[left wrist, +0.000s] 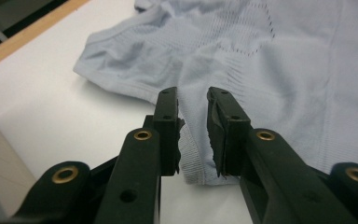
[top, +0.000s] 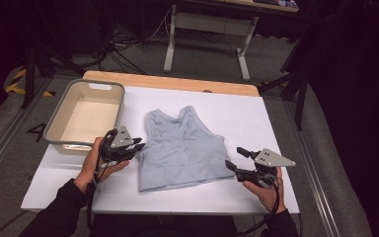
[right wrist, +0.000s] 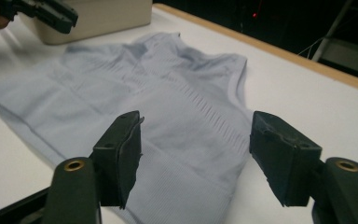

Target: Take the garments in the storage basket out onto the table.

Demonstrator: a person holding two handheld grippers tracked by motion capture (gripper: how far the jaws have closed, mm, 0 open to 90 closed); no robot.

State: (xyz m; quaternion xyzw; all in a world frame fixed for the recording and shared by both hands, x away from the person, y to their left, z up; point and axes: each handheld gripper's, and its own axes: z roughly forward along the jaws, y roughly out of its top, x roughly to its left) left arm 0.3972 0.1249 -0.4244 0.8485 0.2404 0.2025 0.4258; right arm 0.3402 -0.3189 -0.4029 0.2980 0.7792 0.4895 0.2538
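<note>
A pale blue top [top: 181, 148] lies flat in the middle of the frame on the white bench [top: 256, 118]. At its left edge the left gripper [top: 139, 145] has its jaws narrowly apart around the hem [left wrist: 193, 158], not closed on it. At lower right the right gripper [top: 233, 159] is wide open just beside the top's right corner. A beige tub [top: 59, 118] sits at upper left.

Matt ribbed knit cloth top [top: 182, 148]; smooth plastic bin [top: 61, 118]; wooden table edge [top: 177, 81].
</note>
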